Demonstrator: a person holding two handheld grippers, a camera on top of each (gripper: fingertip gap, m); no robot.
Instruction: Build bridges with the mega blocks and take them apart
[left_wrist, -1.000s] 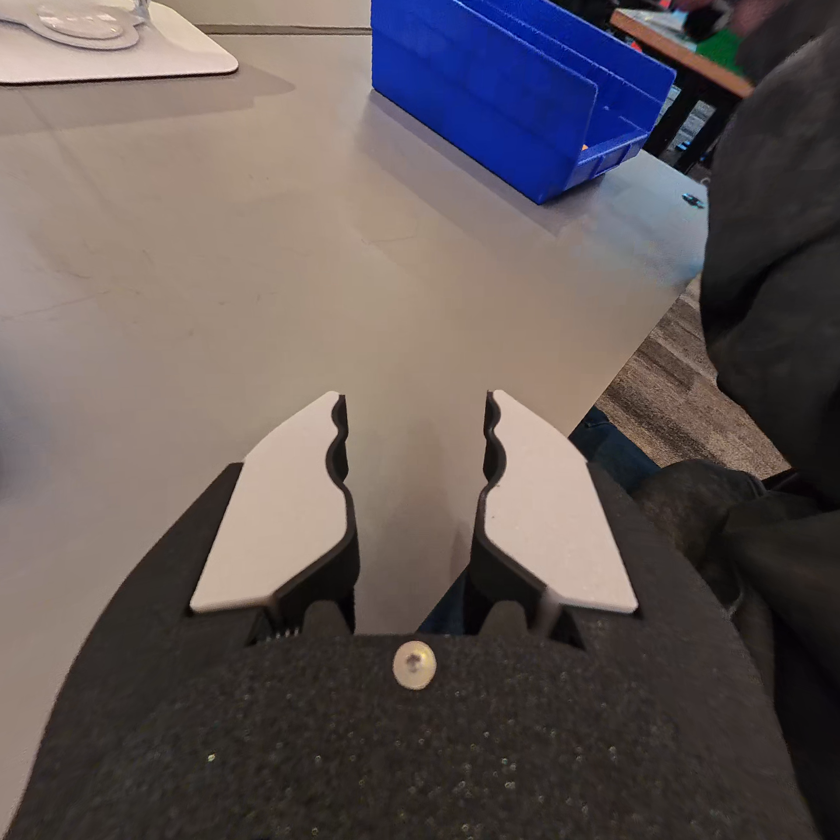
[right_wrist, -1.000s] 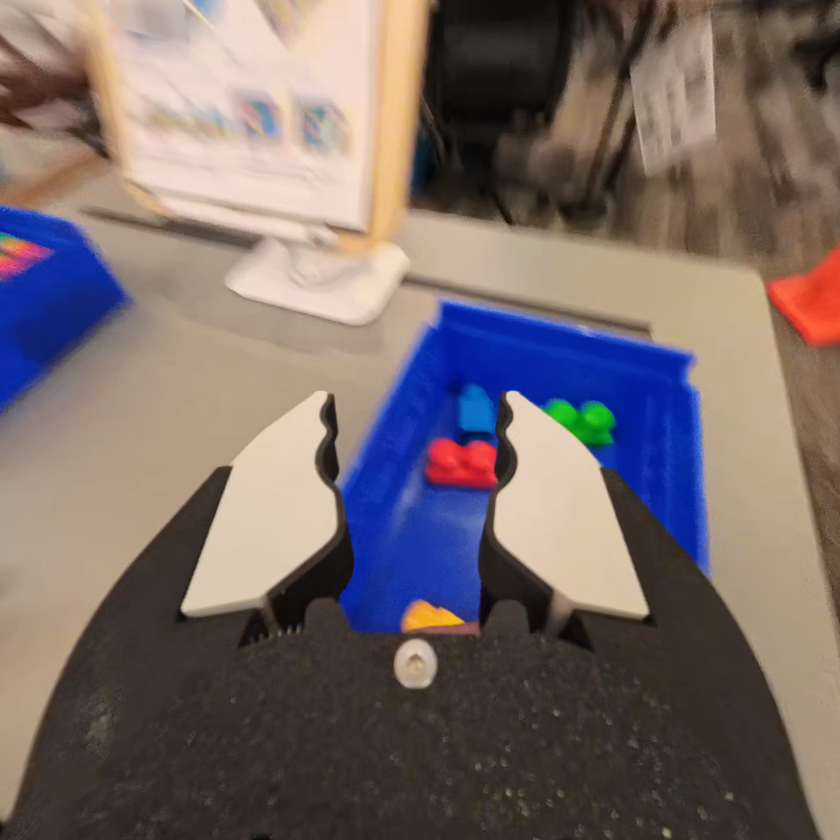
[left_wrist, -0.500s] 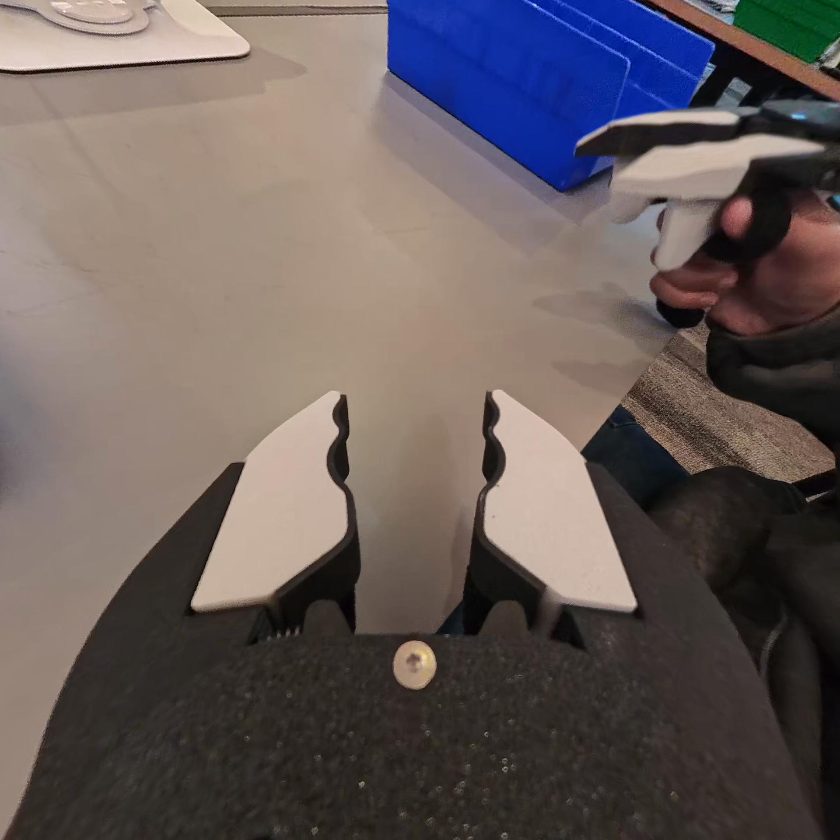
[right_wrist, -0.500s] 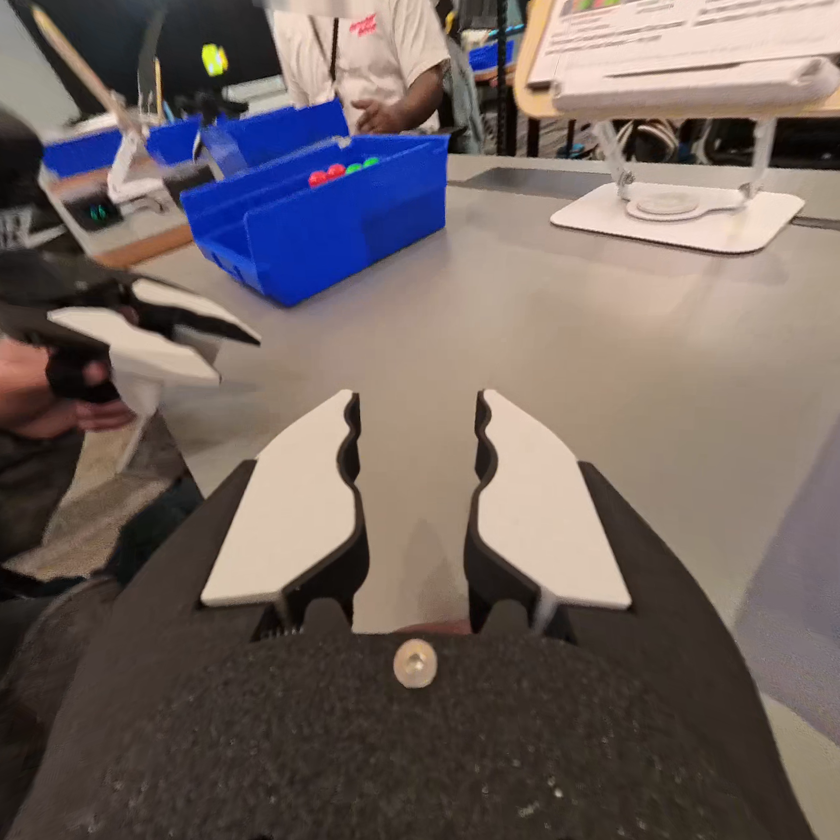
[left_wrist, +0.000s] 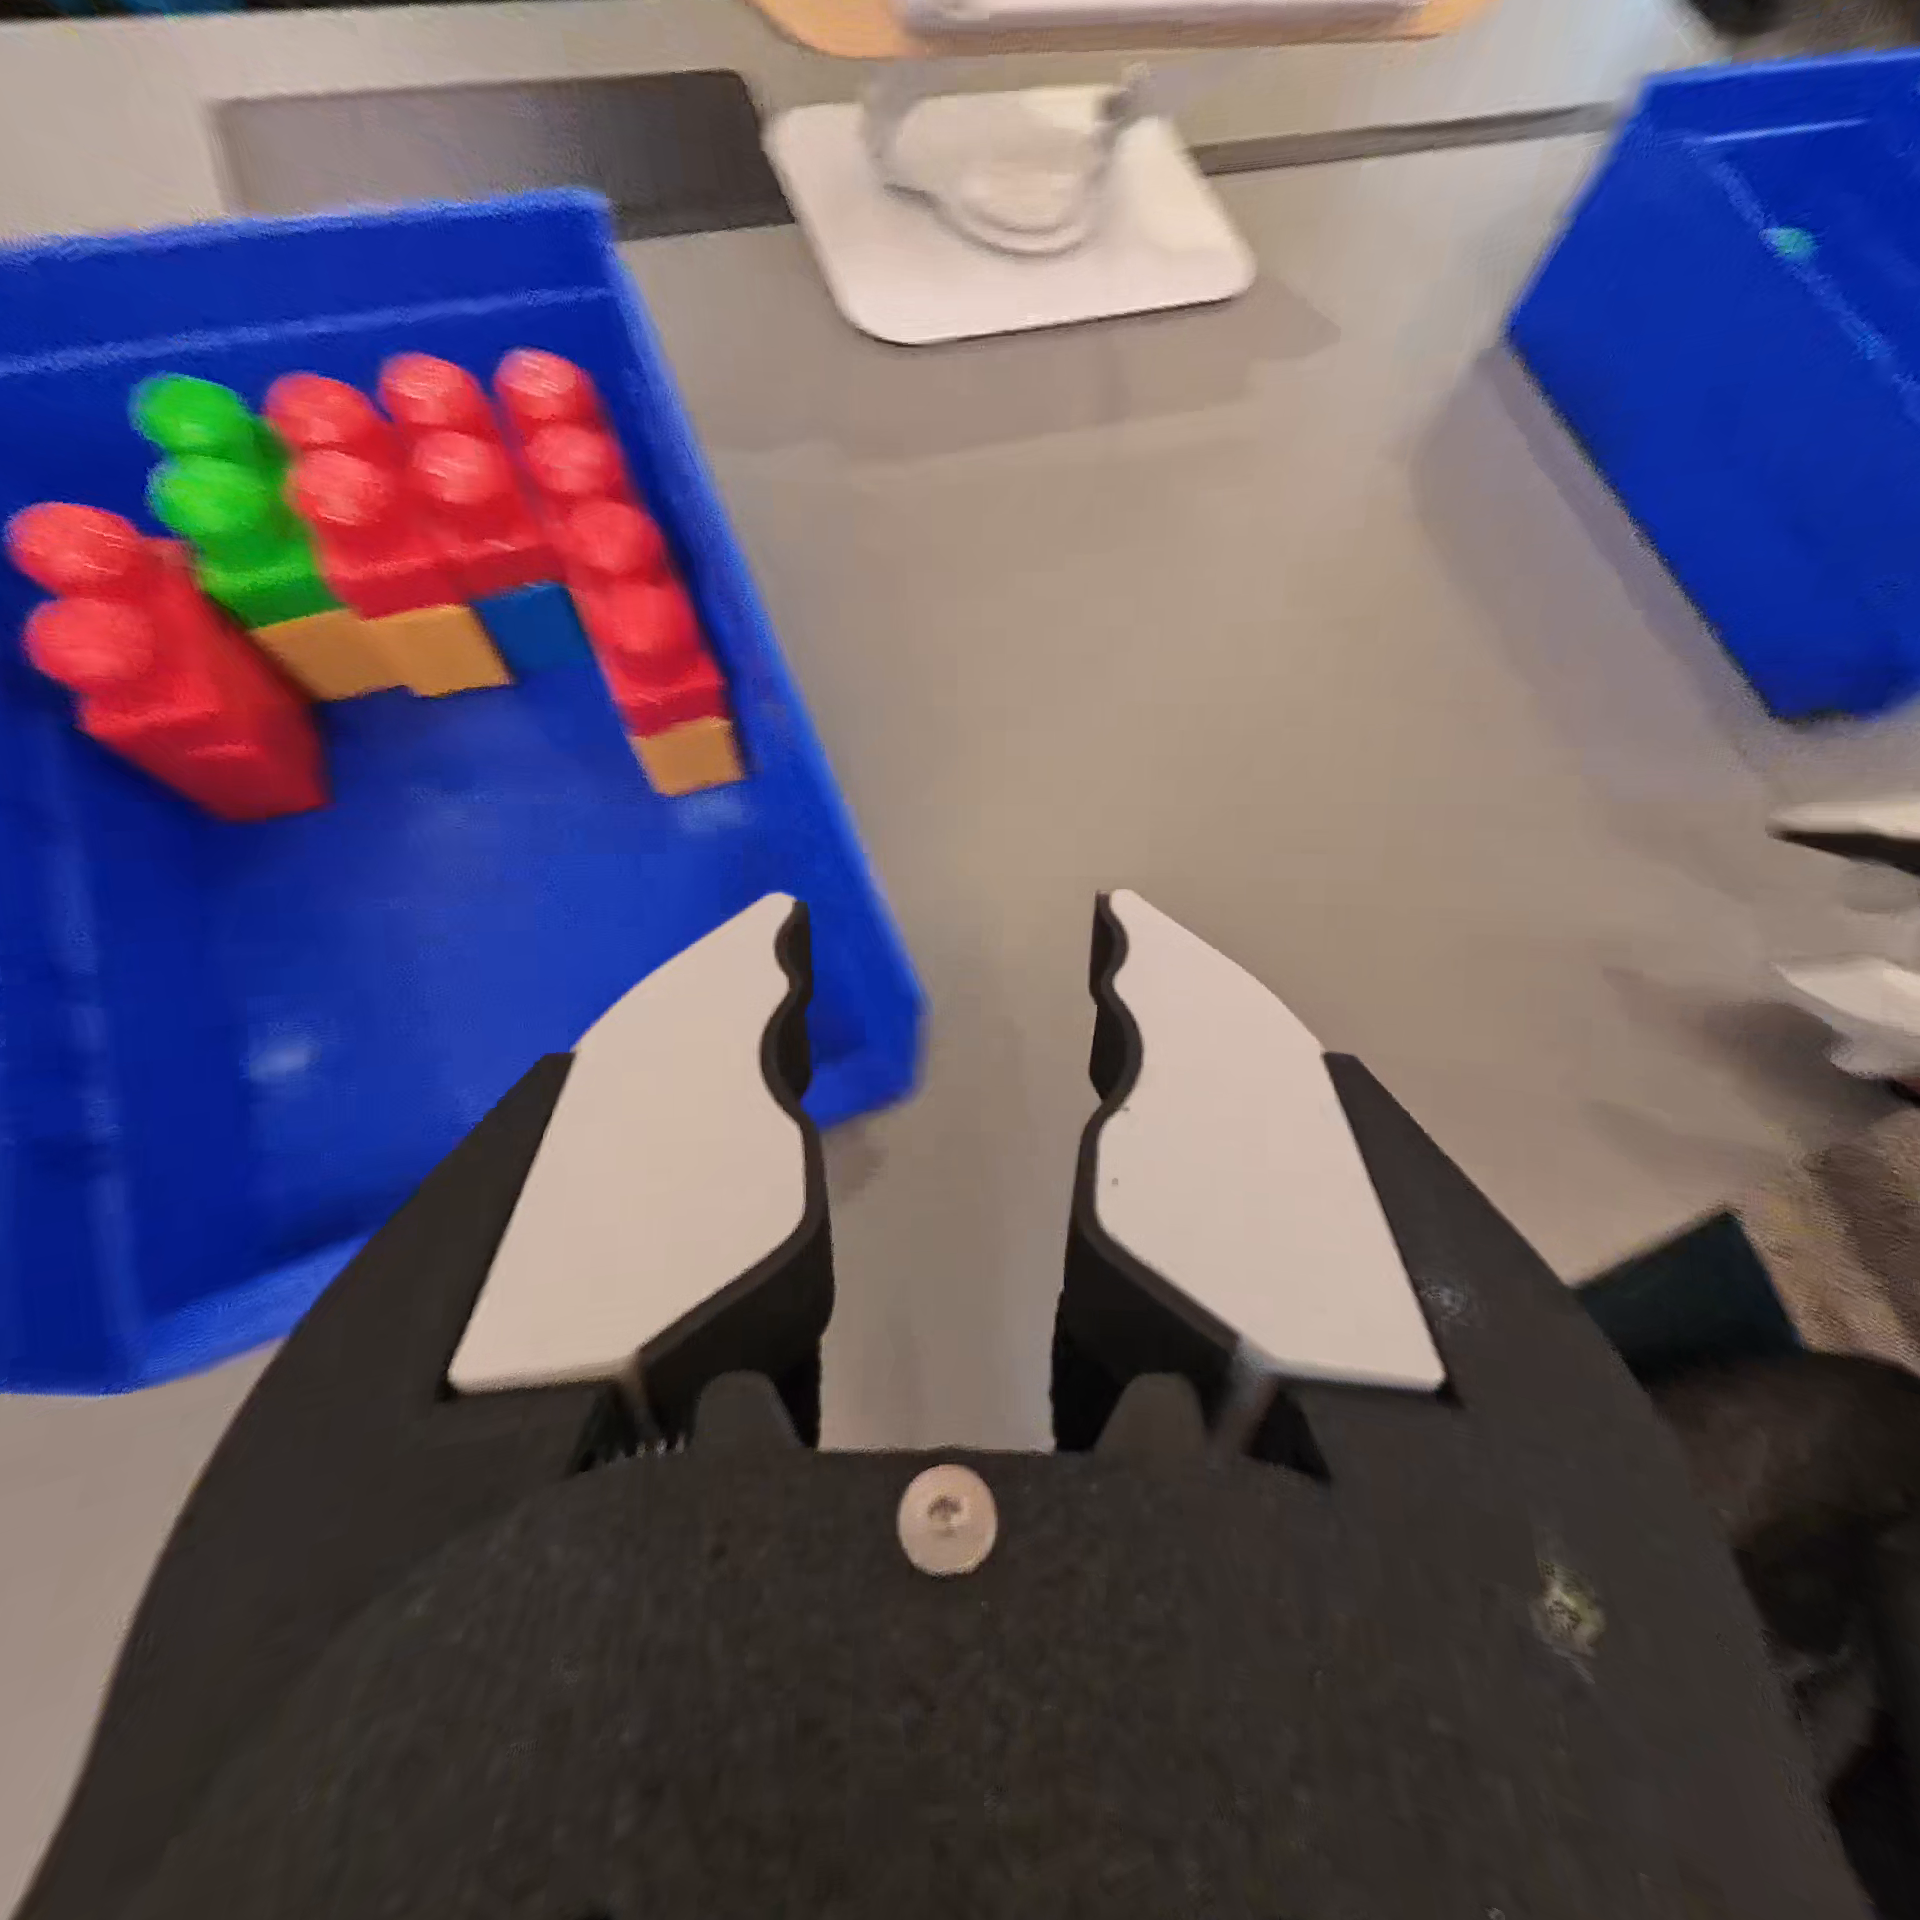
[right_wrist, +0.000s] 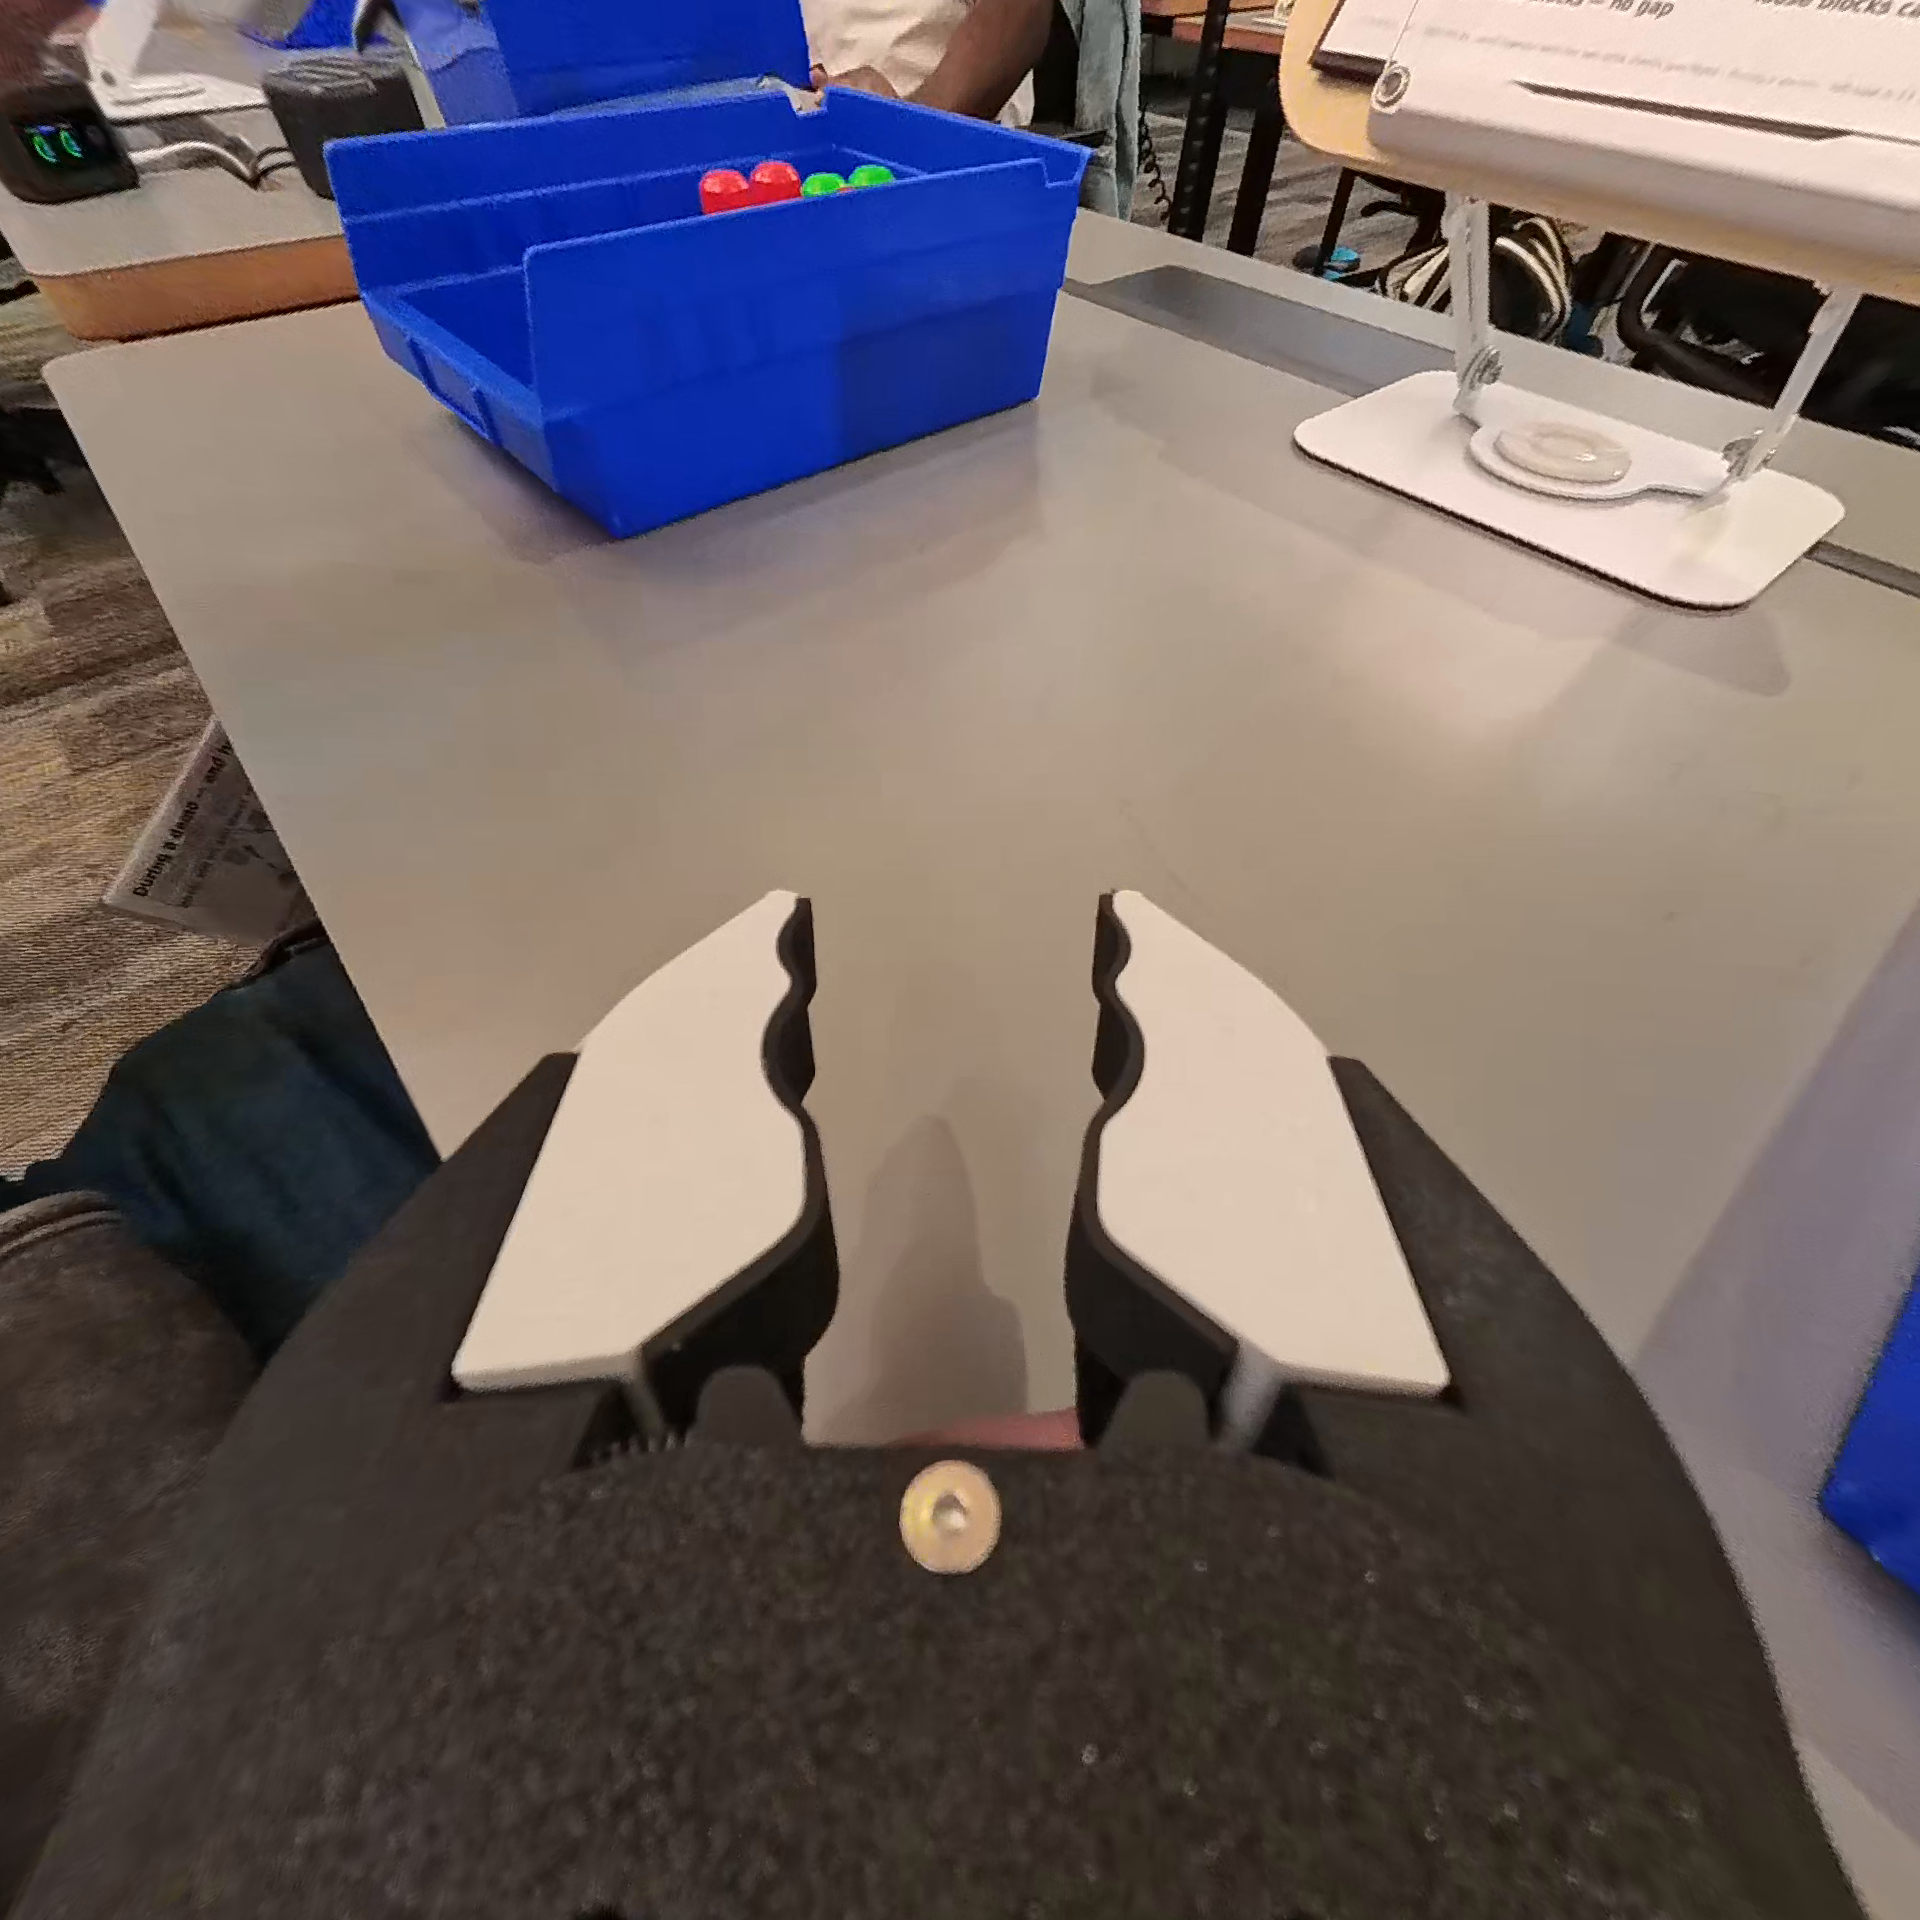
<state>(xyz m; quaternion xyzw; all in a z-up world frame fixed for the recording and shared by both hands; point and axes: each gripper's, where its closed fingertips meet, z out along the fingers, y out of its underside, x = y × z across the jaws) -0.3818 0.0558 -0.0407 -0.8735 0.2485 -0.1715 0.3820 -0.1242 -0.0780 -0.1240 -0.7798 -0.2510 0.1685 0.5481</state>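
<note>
In the left wrist view a built bridge of red, green, orange and blue mega blocks (left_wrist: 416, 561) stands in a blue bin (left_wrist: 436, 997) at the left. A separate red block (left_wrist: 177, 675) stands beside it in the bin. My left gripper (left_wrist: 943, 914) is open and empty, just right of the bin's near corner, above the grey table (left_wrist: 1091, 644). In the right wrist view my right gripper (right_wrist: 951, 914) is open and empty above bare table (right_wrist: 935, 707). The same bin (right_wrist: 748, 343) sits far ahead, with red and green block tops (right_wrist: 790, 185) showing over its rim.
A second blue bin (left_wrist: 1756, 436) stands at the right; its corner shows in the right wrist view (right_wrist: 1881, 1496). A white stand base (left_wrist: 1008, 223) holding a board sits at the back, also in the right wrist view (right_wrist: 1569, 488). The table's left edge (right_wrist: 208, 665) drops to carpet. A person stands behind. The gap from one gripper's tips to the other's is roughly 30 cm. The right gripper is farther from the separate red block (left_wrist: 177, 675), some 50 cm, than the left, some 20 cm.
My left gripper has swung left, so the bin with the built bridge has come into its view. My right gripper has swung from the right bin to face the left bin. Both stay open.
</note>
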